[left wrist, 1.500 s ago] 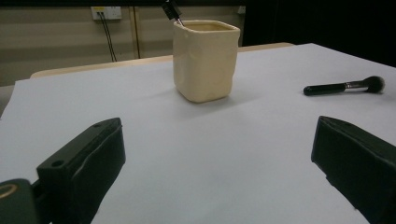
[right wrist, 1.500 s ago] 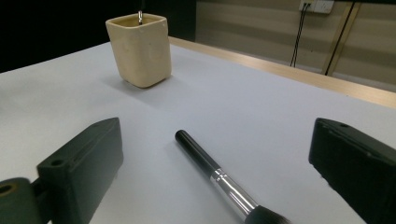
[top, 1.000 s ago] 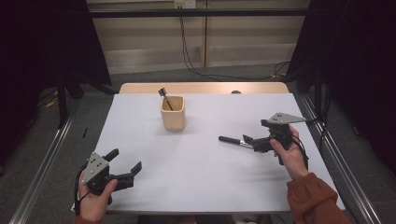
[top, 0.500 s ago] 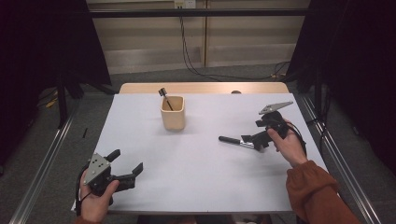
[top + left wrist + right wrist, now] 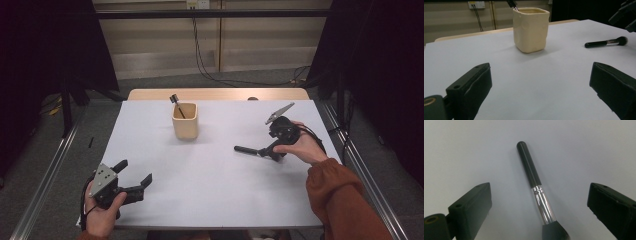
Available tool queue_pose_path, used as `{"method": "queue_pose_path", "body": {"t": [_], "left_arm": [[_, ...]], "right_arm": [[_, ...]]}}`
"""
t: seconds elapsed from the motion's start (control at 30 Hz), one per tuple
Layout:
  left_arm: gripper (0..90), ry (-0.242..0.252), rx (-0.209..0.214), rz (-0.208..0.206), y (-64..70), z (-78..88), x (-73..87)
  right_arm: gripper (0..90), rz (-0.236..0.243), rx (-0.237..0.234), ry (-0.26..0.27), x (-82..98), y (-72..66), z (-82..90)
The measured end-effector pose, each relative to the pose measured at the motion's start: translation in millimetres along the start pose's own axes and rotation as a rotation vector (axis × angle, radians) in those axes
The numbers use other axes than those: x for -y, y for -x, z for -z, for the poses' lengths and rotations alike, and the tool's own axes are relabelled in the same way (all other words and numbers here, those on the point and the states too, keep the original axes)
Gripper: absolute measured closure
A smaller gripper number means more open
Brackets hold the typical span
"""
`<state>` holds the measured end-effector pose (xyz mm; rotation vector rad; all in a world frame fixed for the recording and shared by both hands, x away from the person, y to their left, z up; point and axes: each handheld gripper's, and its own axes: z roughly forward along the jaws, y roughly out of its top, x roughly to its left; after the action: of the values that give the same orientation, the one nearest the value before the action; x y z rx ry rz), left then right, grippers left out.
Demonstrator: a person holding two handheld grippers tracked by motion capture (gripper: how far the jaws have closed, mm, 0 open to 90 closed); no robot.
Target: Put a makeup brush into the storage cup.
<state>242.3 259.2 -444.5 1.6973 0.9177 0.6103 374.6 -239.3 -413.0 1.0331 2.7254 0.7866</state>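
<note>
The left tongs (image 5: 134,176) are black, with a grey three-cornered plate on top that carries small dark screw holes, and a black cable runs behind them. The right tongs (image 5: 262,150) have the same black body and grey plate. Their jaws are thick, matte black blocks. Behind the right tongs is a rust-orange sleeve (image 5: 340,195).

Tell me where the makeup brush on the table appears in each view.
High view: makeup brush right of centre, beside the right gripper.
Left gripper view: upper right, right of the cream cup.
Right gripper view: centre, between open jaws.
Shared landmark: white tabletop.
</note>
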Motion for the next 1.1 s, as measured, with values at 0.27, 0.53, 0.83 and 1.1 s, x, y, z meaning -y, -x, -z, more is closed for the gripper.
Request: {"method": "queue_pose_path", "body": {"t": [0.27, 0.53, 0.83, 1.1], "left_arm": [[4.2, 0.004, -0.005, 0.013, -2.2, 1.0, -0.2], [4.2, 0.001, -0.011, 0.008, -2.7, 0.7, -0.1], [4.2, -0.003, -0.007, 0.0, -0.5, -0.4, 0.0], [4.2, -0.008, -0.007, -0.009, -0.2, -0.2, -0.3]], "right_arm": [[7.8, 0.081, -0.022, -0.071, -9.4, 2.0, -8.8], [11.0, 0.114, -0.02, -0.179, -11.0, 6.7, -14.7], [26.4, 0.162, -0.028, -0.249, -12.7, 9.8, -25.4], [42.3, 0.2, -0.053, -0.345, -11.7, 10.6, -34.3]]}}
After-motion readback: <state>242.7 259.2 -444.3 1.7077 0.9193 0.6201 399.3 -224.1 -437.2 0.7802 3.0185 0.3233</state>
